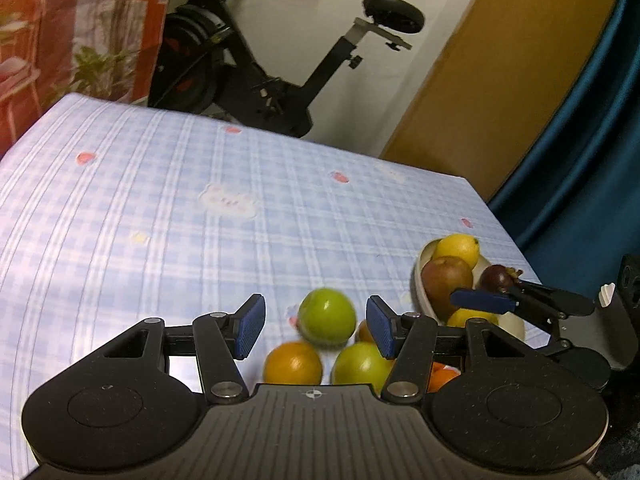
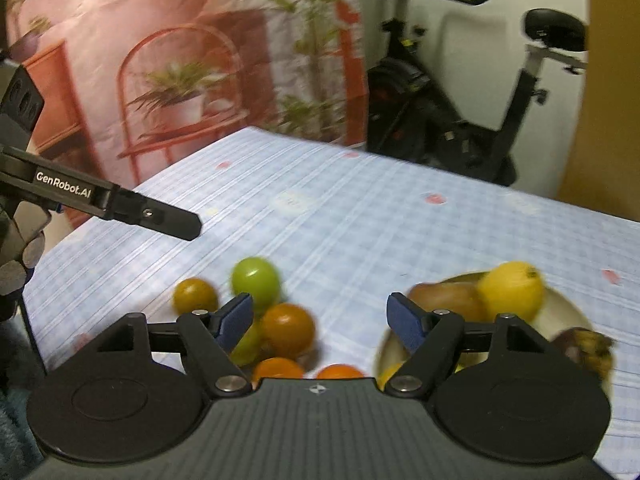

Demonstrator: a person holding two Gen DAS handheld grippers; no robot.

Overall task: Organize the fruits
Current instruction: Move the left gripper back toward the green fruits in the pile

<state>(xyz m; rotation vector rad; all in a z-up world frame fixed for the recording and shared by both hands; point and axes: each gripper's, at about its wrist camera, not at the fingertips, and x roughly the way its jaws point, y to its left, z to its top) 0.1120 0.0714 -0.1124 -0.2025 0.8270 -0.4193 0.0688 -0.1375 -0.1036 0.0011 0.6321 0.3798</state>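
You are partway through. The bowl on the cloth already holds a lemon, an apple, a dark fruit and more yellow fruit. Loose beside it lie two green fruits and several oranges, by my judgement still to be sorted. Your left gripper is spread wide, empty, a green fruit between its pads untouched. Your right gripper is spread too, holding nothing, between pile and bowl.

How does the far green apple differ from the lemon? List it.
The green apple is green and lies loose on the tablecloth among other fruit; the lemon is yellow and sits in the bowl atop the pile. Both are roundish, and neither is gripped.
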